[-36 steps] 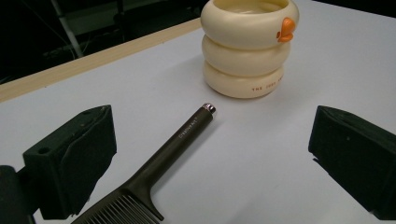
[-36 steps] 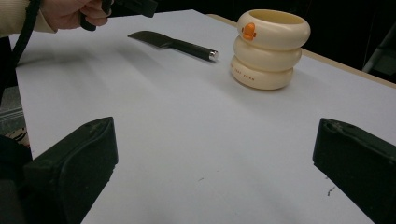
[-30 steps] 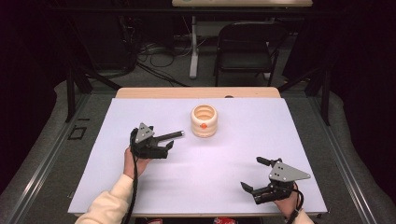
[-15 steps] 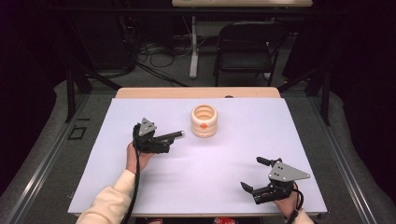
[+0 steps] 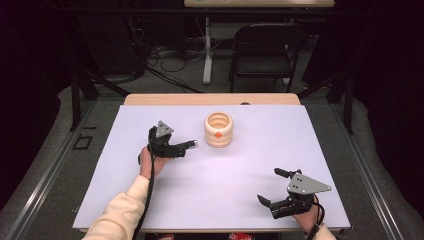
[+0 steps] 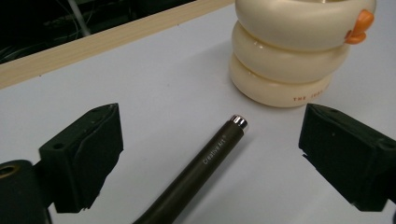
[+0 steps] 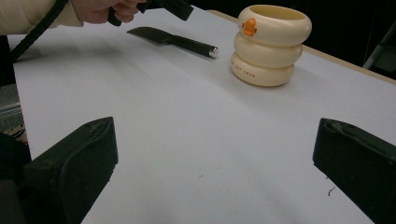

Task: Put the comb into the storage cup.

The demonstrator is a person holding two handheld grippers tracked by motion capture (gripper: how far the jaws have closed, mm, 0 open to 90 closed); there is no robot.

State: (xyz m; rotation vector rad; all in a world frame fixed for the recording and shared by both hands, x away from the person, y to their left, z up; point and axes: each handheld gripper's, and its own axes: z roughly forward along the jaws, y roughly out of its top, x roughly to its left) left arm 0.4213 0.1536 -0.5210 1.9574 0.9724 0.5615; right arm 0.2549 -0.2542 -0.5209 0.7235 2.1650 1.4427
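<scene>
Cream ringed holder stands upper centre on the white table. Left gripper, at centre-left of the high view, straddles a dark knife handle lying flat; jaws wide, just closing slightly, not touching it. Right gripper, lower right, is open and empty.

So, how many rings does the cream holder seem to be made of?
3. The cream holder looks like stacked rings: the bottom one rests on the white table, one sits in the middle, and the top one carries an orange mark.
</scene>
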